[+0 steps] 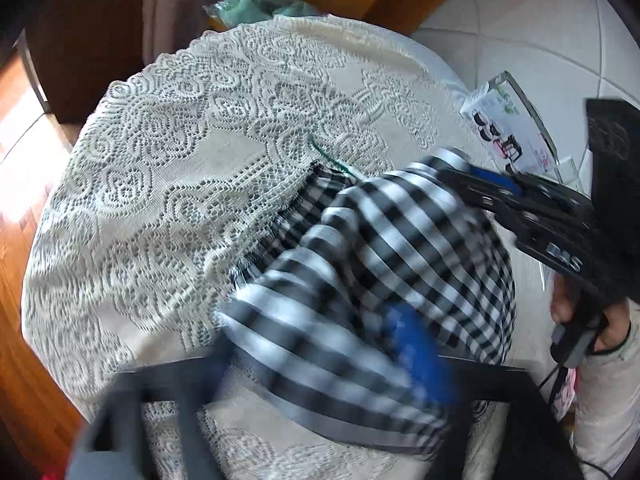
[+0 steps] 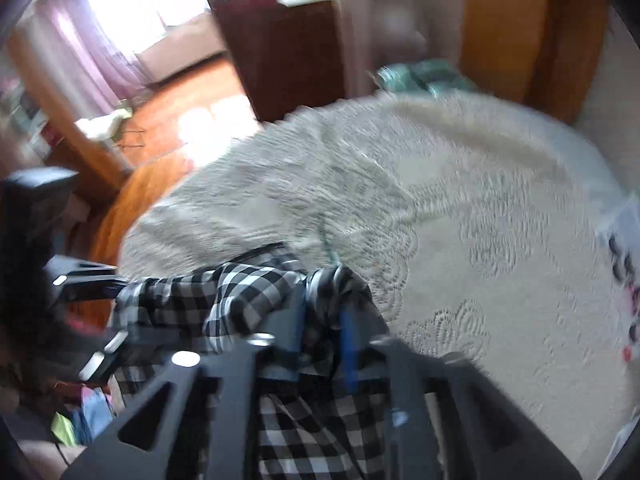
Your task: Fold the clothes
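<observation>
**Left wrist view: checked garment strung between two grippers over lace-covered table**

Left wrist fisheye shows us the black-and-white checked garment bunched and lifted at the near edge of the round table, its gathered hem trailing onto the lace cloth. We see the right gripper at the cloth's far right corner, jaws clenched on a fold. Our left gripper sits directly under the near mass, fabric draped across its blue pad; blur hides the gap, though it appears pinched on the cloth. From the right wrist view the garment runs leftward from the right gripper to the left gripper, so its long axis lies between the two. We judge both equally near; a fold would carry the held edge forward over the table.
</observation>
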